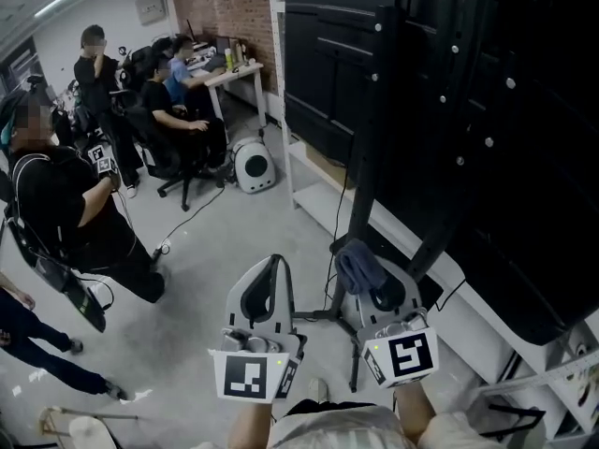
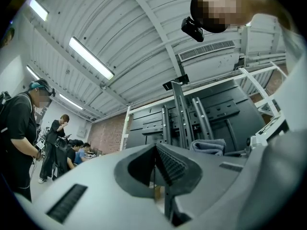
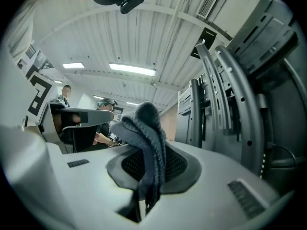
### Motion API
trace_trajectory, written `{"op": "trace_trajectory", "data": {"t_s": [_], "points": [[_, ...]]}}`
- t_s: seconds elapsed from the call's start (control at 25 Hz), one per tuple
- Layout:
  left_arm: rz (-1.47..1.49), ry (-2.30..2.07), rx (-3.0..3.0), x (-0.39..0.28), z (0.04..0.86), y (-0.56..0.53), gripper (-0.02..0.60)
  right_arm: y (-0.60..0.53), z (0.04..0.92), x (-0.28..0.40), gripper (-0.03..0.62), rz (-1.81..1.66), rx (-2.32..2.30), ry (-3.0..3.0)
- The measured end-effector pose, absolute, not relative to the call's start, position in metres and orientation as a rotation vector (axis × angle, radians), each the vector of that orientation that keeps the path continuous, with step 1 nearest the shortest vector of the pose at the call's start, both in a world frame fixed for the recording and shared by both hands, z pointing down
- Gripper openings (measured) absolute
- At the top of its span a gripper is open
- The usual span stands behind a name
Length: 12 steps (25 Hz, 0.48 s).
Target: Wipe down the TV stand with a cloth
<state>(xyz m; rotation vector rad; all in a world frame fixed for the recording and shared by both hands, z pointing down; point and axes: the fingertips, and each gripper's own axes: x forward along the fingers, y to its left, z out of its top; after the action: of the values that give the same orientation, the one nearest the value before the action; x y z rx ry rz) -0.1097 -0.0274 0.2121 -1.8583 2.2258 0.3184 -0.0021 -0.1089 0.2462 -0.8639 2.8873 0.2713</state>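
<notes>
Over grey floor [image 1: 211,251], right tongs [image 1: 368,286] pinch the cloth [image 1: 357,264], poking forward toward TV stand [image 1: 374,129]; left tongs [image 1: 274,262] closed, empty.

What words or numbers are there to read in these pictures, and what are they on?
No words or numbers can be read here.
On the left tool's cube: a black-and-white square pattern, not letters.
On the right tool's cube: the same kind of pattern, not letters.
On the wall plate beside the bricks: too small to read.
</notes>
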Motion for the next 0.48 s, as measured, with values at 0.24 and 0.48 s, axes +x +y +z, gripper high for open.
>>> {"op": "trace_trajectory", "data": {"t_s": [0.24, 0.48], "points": [[0.328, 2.196, -1.875, -0.146, 0.202, -0.044, 0.014, -0.121, 0.235, -0.042, 0.057, 0.279, -0.861, 2.88], [0.324, 2.175, -1.911, -0.177, 0.195, -0.056, 0.015, -0.125, 0.22, -0.064, 0.057, 0.32, -0.929, 2.841]]}}
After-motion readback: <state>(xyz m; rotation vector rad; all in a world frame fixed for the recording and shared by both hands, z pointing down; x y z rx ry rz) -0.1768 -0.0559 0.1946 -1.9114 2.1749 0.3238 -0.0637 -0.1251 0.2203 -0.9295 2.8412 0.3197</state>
